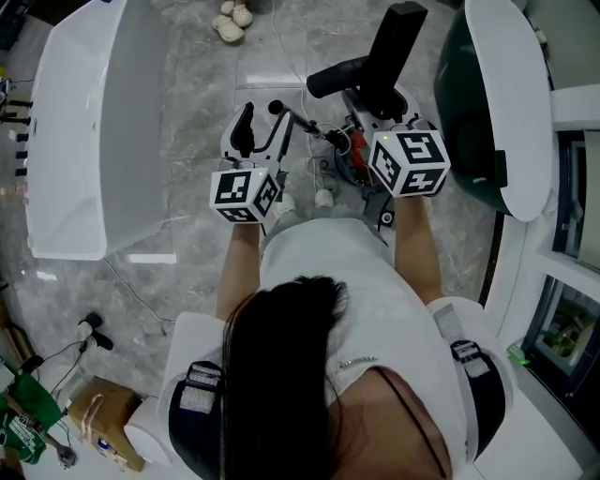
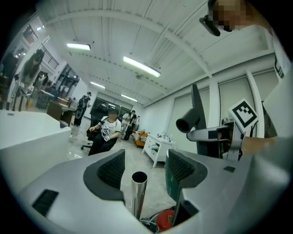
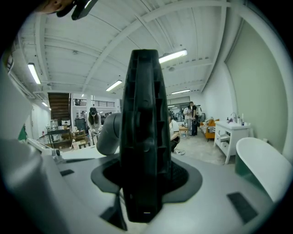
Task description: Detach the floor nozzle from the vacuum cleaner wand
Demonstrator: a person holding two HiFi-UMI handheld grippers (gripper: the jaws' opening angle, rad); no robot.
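The black floor nozzle [image 1: 395, 45] stands upright, apart from the wand, with its grey neck [image 1: 334, 79] pointing left. My right gripper [image 1: 382, 101] is shut on it. In the right gripper view the floor nozzle [image 3: 145, 132] fills the space between the pads of the right gripper [image 3: 146, 176]. My left gripper [image 1: 263, 129] is open, to the left of the nozzle. In the left gripper view the silver wand [image 2: 138, 194] rises between the jaws of the left gripper [image 2: 144, 170] with its open end bare; gaps show on both sides. The floor nozzle [image 2: 198, 122] is at the right there.
A long white tub-like unit [image 1: 86, 141] lies on the left and a green-and-white one [image 1: 511, 103] on the right. Shoes [image 1: 232, 22] and cables lie on the marble floor ahead. The vacuum's red body [image 1: 357, 142] is under the right gripper. A cardboard box [image 1: 99, 417] is behind me. Seated people [image 2: 107, 130] are far off.
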